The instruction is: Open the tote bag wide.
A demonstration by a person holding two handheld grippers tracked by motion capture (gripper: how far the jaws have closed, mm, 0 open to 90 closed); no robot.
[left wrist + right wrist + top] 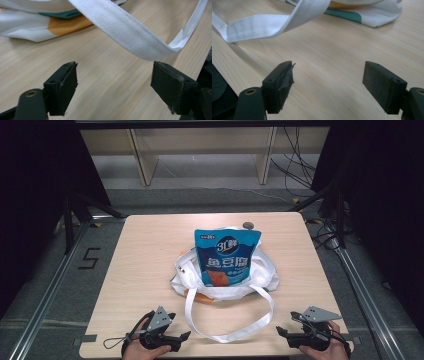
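Observation:
A white cloth tote bag [260, 275] lies mid-table with a blue snack packet [226, 257] standing out of its mouth. Its long white strap [235, 332] loops toward the near edge. The bag's fabric shows orange and green patches [65, 25]. My left gripper [182, 336] rests open at the near left edge, its jaws wide apart [113, 85] just short of the strap [135, 32]. At the near right edge my right gripper [284, 332] is open too, jaws apart [328, 83] over bare wood, with the strap [274, 21] and bag [377, 12] ahead.
The wooden table [145, 270] has a small grey round object [248, 225] at its far edge behind the bag. Metal frame rails [45, 290] run along both sides, and cables [300, 170] lie on the floor beyond.

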